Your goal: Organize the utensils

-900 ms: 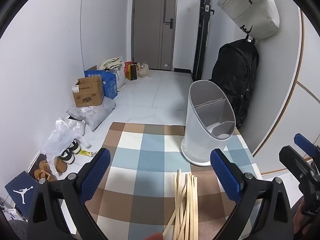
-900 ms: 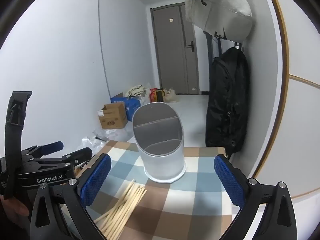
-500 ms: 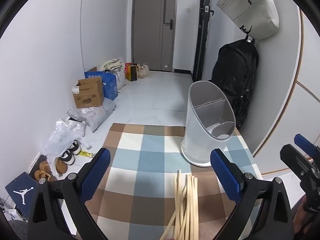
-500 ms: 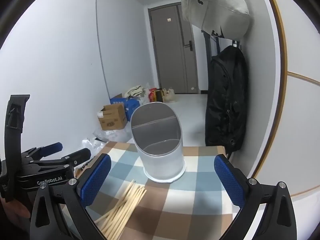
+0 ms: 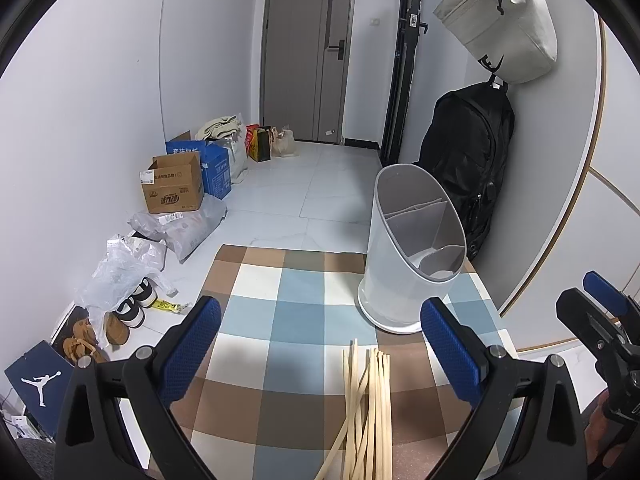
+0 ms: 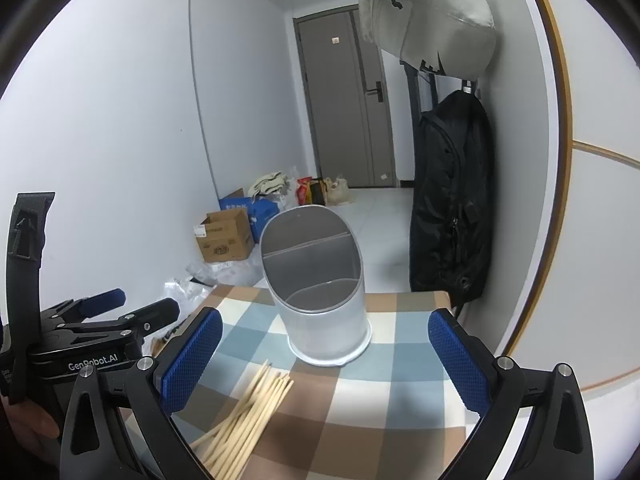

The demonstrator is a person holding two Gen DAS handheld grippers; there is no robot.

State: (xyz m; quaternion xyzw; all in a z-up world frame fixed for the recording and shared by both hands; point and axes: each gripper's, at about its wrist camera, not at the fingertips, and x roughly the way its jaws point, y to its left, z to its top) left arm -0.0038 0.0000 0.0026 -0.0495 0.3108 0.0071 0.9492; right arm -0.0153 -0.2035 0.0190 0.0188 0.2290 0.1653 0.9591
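Note:
A loose bundle of pale wooden chopsticks (image 5: pixel 368 408) (image 6: pixel 244 412) lies on the checked tablecloth (image 5: pixel 280 320) (image 6: pixel 400 364). Behind it stands a white utensil holder (image 5: pixel 412 256) (image 6: pixel 320 292) with a slanted rim and inner dividers; nothing shows inside it. My left gripper (image 5: pixel 320 352) hovers above the cloth with blue pads wide apart, open, the chopsticks lying below between the pads. My right gripper (image 6: pixel 324 360) is open too, nothing between its fingers; it faces the holder, chopsticks at its lower left. In the right wrist view the left gripper's body is at far left.
The table stands against a wall at the right. A black backpack (image 5: pixel 468 168) hangs just behind the holder, under a pale bag (image 5: pixel 500 24). On the floor to the left lie cardboard boxes (image 5: pixel 172 188), plastic bags and shoes (image 5: pixel 132 308).
The left wrist view has shifted slightly, so the chopsticks sit a little lower in it. The right wrist view is almost unchanged. Both grippers stay open.

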